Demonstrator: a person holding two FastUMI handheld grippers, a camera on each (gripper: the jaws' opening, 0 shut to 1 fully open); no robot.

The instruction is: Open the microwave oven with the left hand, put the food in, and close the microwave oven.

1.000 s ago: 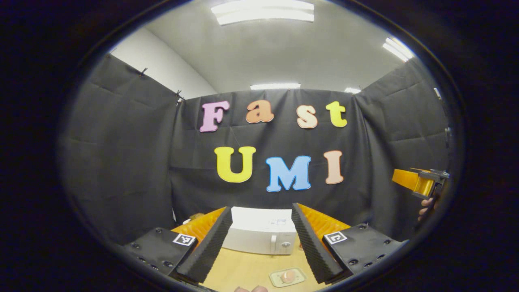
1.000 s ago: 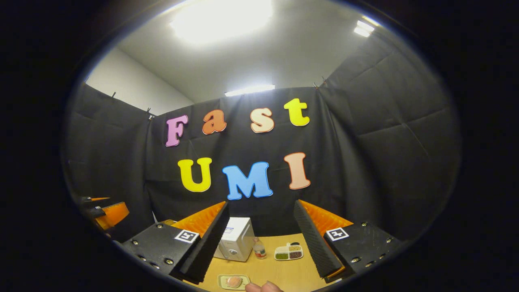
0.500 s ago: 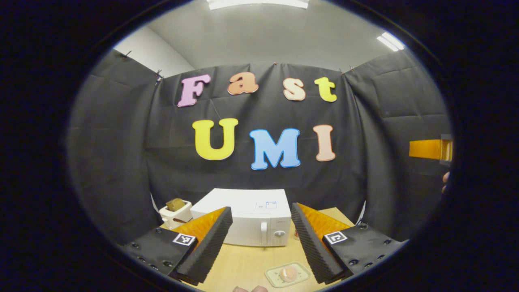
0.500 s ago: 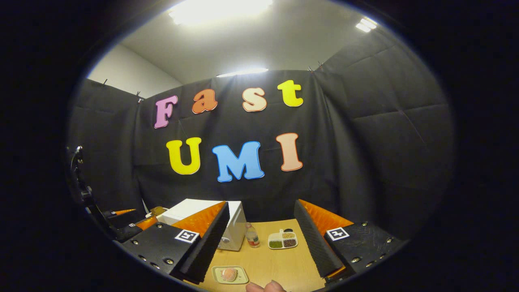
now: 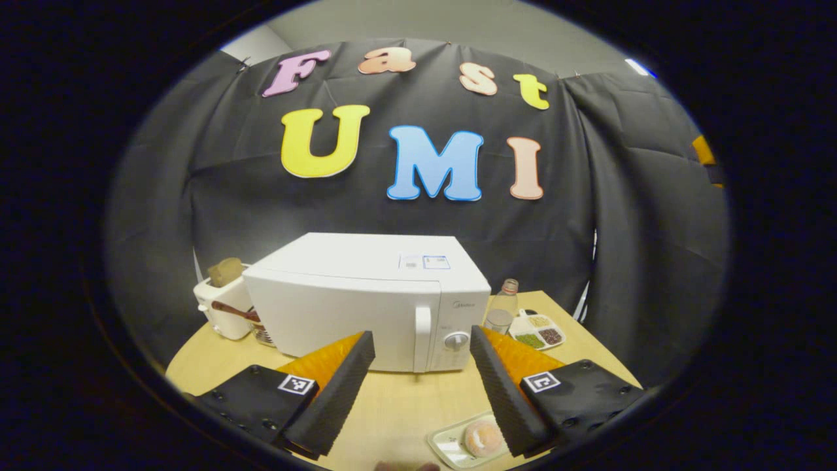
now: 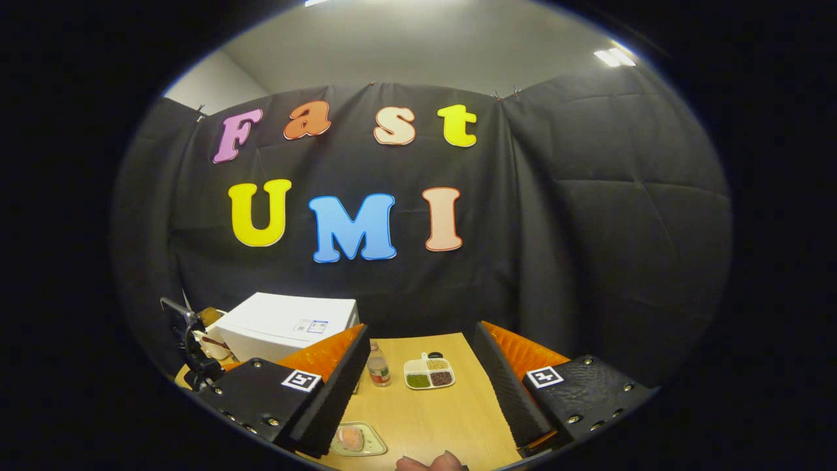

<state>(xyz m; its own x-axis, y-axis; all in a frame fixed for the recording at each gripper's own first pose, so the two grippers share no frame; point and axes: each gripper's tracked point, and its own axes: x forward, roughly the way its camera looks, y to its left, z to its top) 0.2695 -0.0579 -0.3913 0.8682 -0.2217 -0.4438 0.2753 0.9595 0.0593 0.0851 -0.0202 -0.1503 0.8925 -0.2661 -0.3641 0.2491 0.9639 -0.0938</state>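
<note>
Left gripper view
left gripper [image 5: 418, 386]: spread wide, holding nothing; ribbed foam-like pads, just before microwave
microwave [image 5: 366, 301]: white smooth box, door closed, vertical bar handle, round knob
food [image 5: 482, 437]: round pinkish lump on pale rectangular tray [image 5: 451, 450], in front of microwave, right
toaster [image 5: 219, 307]: white, left of microwave
bottle [image 5: 502, 309]: clear plastic, right of microwave
table [image 5: 405, 405]: light wood grain

Right gripper view
right gripper [image 6: 422, 386]: wide apart, empty, right of microwave
divided dish [image 6: 428, 376]: white, well right of microwave
</note>
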